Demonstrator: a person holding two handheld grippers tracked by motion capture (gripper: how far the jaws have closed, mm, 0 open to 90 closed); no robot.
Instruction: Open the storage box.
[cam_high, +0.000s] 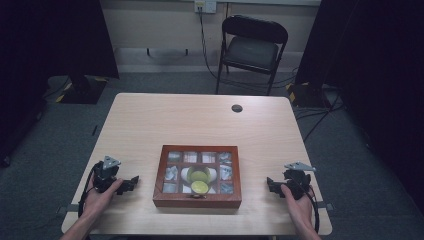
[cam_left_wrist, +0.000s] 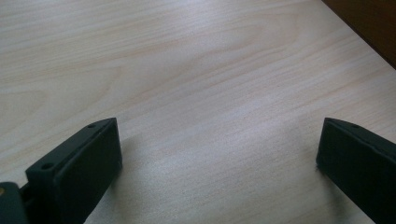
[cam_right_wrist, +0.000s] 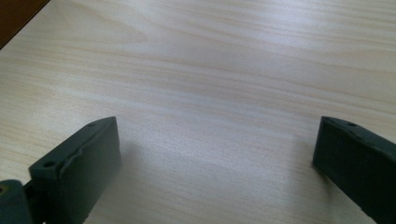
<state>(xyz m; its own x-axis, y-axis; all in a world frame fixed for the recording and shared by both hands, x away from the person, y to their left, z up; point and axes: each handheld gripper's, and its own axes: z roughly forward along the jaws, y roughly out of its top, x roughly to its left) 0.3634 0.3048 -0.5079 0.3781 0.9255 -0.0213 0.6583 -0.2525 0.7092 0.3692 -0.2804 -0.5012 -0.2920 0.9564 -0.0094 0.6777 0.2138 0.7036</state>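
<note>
Wooden display box (cam_high: 197, 176) with its glass-paned lid sits at the near middle of my table (cam_high: 200, 117), long axis running left to right, front clasp facing me. Through the panes I make out a grid of small compartments with pale items, and a yellow-green round thing in the centre cell; what they are I can't tell. My left gripper (cam_high: 131, 183) rests on the tabletop just off the box's left end, my right gripper (cam_high: 270, 183) just off its right end, each pointing inward at the box. Both sit about equally near, so either hand could go first, and my guess is the lid wants both. Both sets of jaws are spread wide with nothing between them; in the left gripper view (cam_left_wrist: 219, 154) and right gripper view (cam_right_wrist: 217, 154) there's bare pale woodgrain in the gap. Far behind the table, a black folding chair (cam_high: 252, 47) against the wall, grey carpet, cables trailing.
</note>
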